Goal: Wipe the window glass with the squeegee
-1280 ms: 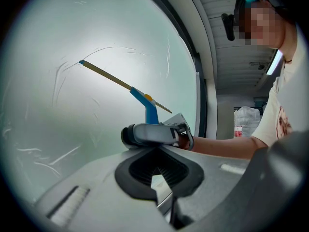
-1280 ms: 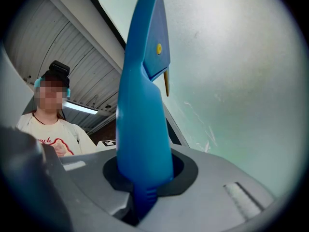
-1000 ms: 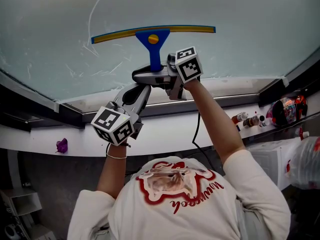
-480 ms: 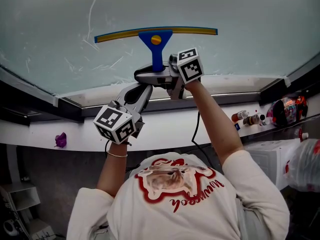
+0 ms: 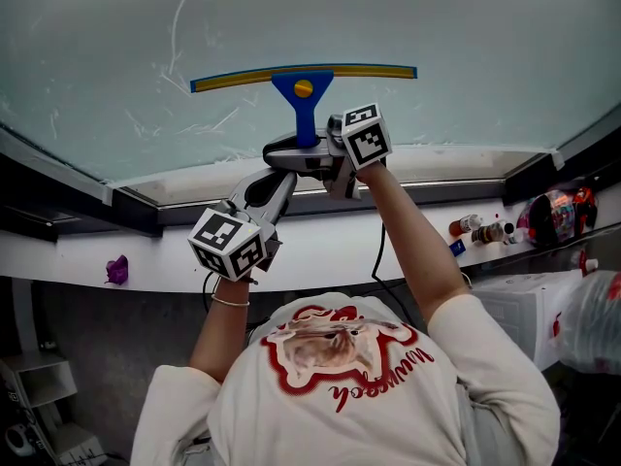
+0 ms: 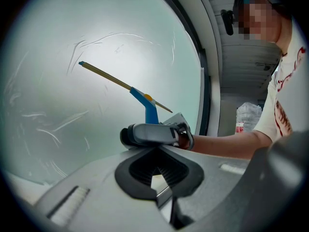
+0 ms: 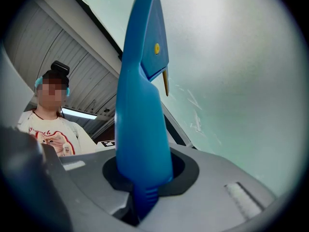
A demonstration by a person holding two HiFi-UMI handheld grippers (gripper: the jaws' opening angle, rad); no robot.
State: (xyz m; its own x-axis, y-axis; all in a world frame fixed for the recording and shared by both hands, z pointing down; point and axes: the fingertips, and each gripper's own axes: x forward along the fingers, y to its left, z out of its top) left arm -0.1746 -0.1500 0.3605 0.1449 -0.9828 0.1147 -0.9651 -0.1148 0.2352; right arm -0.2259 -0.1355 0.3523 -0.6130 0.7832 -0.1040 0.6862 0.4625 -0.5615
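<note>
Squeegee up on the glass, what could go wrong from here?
Only the right gripper grips the squeegee, low on its handle, so it might twist or slip. The blade looks slightly slanted on the window glass, so it may leave streaks like the smears already there. The window frame lies close below the jaws; they might bump it.

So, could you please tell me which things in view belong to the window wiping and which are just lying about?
Part of the job:
- squeegee, its blade against the glass
- window glass
- right tool, shut on the squeegee's blue handle

Just lying about:
- purple object on the white ledge
- small bottles on the ledge
- plastic bag at the right edge
</note>
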